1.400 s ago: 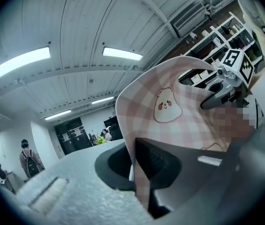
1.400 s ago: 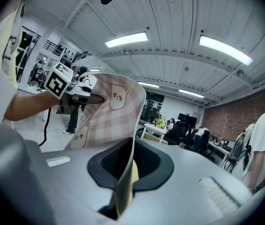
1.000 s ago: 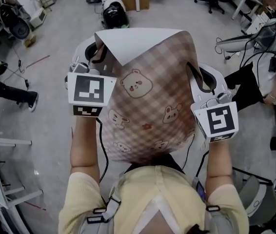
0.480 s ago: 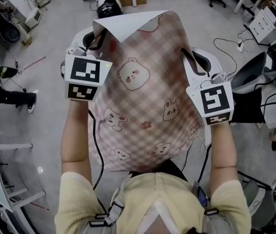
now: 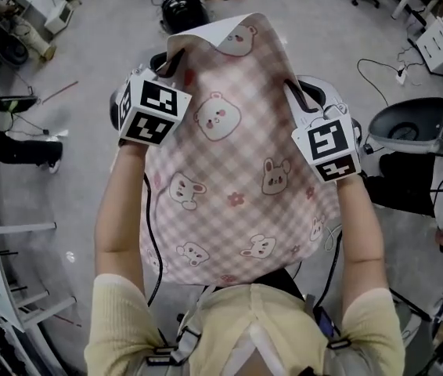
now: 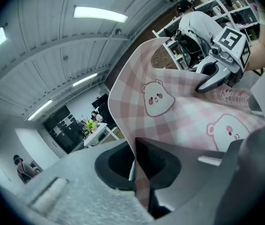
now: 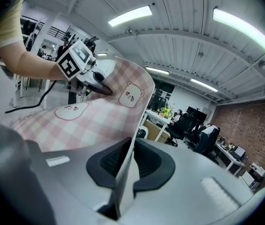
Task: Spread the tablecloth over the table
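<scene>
A pink checked tablecloth [image 5: 237,178] printed with bears hangs stretched between my two grippers above the floor; no table shows under it. My left gripper [image 5: 165,63] is shut on the cloth's left edge, and the cloth [image 6: 188,121] runs out of its pressed jaws [image 6: 139,172]. My right gripper [image 5: 295,92] pinches the right edge; its jaws [image 7: 125,172] are opening slightly with the cloth [image 7: 90,121] still between them. The far edge of the cloth curls over and shows its white underside [image 5: 206,34].
Grey floor lies below with loose cables [image 5: 382,73]. A black and white round device [image 5: 182,6] stands beyond the cloth. An office chair [image 5: 409,128] is at the right, white shelving [image 5: 6,288] at the lower left, and a seated person's legs [image 5: 10,143] at the left.
Both grippers have moved forward and down with the cloth. It now lies flatter and more stretched, and the turned-over white far edge is smaller.
</scene>
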